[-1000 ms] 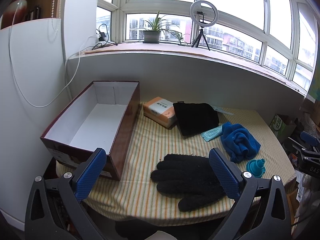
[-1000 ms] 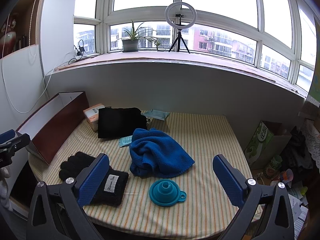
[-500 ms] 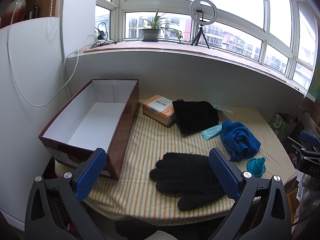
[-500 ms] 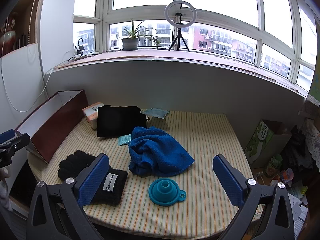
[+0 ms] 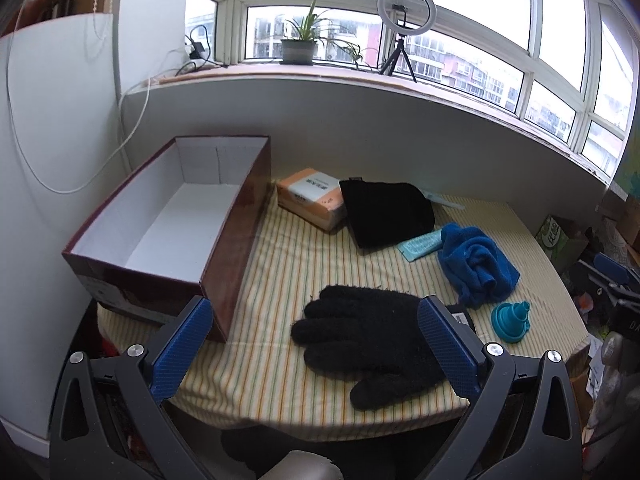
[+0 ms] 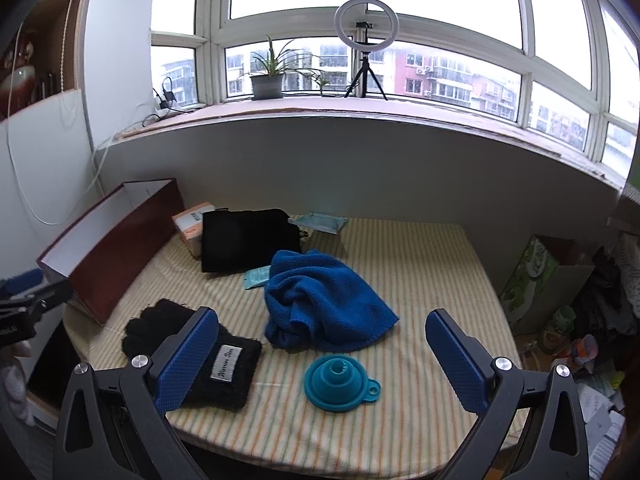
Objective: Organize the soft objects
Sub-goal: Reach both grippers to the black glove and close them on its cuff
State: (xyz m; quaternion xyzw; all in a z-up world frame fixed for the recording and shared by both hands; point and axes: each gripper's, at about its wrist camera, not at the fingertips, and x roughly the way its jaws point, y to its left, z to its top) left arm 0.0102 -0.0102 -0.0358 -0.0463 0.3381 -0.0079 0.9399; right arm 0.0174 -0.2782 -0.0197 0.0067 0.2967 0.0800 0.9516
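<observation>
Black gloves [image 5: 368, 336] lie near the front edge of the striped table [image 5: 288, 272]; they also show in the right wrist view [image 6: 192, 344]. A crumpled blue towel [image 6: 320, 308] lies mid-table, also in the left wrist view [image 5: 476, 264]. A black cloth [image 5: 388, 212] lies at the back, also in the right wrist view [image 6: 248, 238]. An open, empty brown box [image 5: 176, 224] stands at the left. My left gripper [image 5: 316, 344] is open above the front edge, just short of the gloves. My right gripper [image 6: 320, 356] is open, hovering over the front edge near the funnel.
A teal funnel [image 6: 340, 376] sits near the front right. An orange tissue pack [image 5: 312, 196], a teal packet [image 5: 420, 246] and a face mask [image 6: 318, 222] lie toward the back. A grey wall under the window sill bounds the table's far side. Clutter stands on the floor at right.
Both grippers have drifted slightly; the table contents sit a little lower and nearer in the views. Nothing was taken hold of or moved.
</observation>
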